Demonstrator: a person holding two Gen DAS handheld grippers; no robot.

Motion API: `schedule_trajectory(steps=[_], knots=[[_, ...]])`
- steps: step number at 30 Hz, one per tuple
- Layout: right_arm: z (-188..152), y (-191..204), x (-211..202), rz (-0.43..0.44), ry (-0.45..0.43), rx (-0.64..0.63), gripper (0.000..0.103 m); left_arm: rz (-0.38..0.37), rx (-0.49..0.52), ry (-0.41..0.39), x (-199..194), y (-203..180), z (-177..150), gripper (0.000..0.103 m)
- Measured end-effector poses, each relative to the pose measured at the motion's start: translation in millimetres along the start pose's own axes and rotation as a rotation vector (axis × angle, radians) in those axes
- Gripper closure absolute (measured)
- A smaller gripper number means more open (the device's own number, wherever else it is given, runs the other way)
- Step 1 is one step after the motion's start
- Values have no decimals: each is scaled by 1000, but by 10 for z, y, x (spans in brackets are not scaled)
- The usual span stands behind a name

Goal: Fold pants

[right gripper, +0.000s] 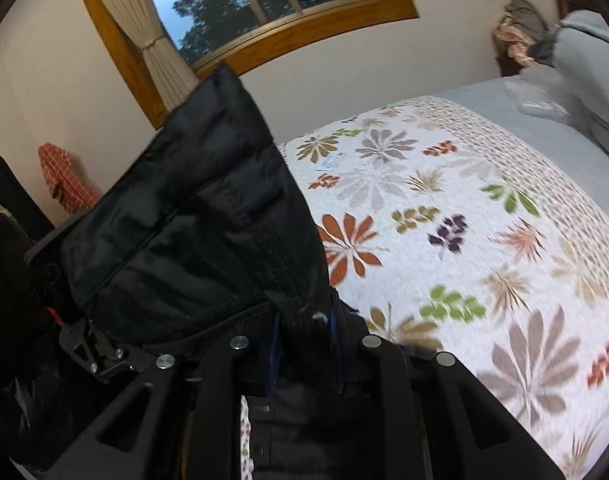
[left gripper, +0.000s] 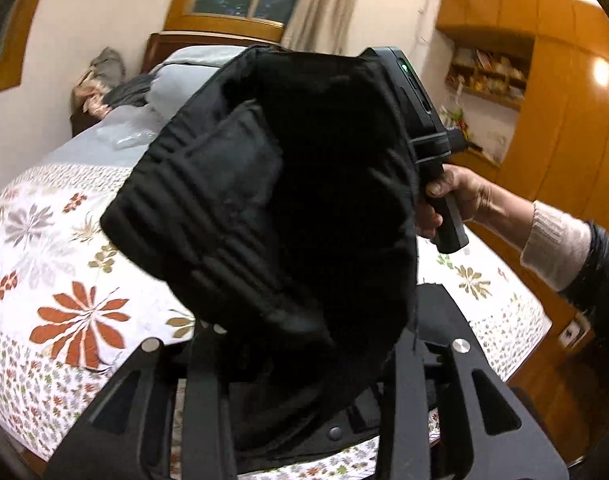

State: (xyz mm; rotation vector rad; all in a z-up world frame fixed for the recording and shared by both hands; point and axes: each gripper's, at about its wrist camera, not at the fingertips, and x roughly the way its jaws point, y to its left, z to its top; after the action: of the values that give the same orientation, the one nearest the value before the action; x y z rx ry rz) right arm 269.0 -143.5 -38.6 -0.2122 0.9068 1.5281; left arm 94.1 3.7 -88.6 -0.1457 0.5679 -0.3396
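Note:
The black quilted pants (left gripper: 288, 184) hang lifted above the bed and fill the middle of the left wrist view. Their lower end runs down between the fingers of my left gripper (left gripper: 304, 360), which is shut on the bunched cloth. The upper end goes to the right gripper's body (left gripper: 424, 128), held by a hand (left gripper: 460, 192); its fingertips are hidden behind the cloth. In the right wrist view the pants (right gripper: 192, 220) rise up and to the left from my right gripper (right gripper: 304, 344), whose blue pads (right gripper: 274, 352) pinch a fold of the fabric.
A floral quilt (right gripper: 464, 220) covers the bed below both grippers, with a small blue-white tag (right gripper: 330, 164) lying on it. Grey bedding (left gripper: 192, 68) and a clear plastic bag (left gripper: 124, 132) lie at the head end. A wooden wardrobe (left gripper: 564, 120) stands to the right.

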Motion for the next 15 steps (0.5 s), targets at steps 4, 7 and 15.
schedule_trajectory(steps=[4,7,15], knots=[[-343,-156,-242,-9,-37,61,82,2,61,24,228,-329,-1,68],[-584,-276,-402,-7,-70,101,82,2,108,26,352,-620,-79,66],[-1323,-530,-920,-33,-110,195,82,-37,196,40,781,-1325,-244,61]])
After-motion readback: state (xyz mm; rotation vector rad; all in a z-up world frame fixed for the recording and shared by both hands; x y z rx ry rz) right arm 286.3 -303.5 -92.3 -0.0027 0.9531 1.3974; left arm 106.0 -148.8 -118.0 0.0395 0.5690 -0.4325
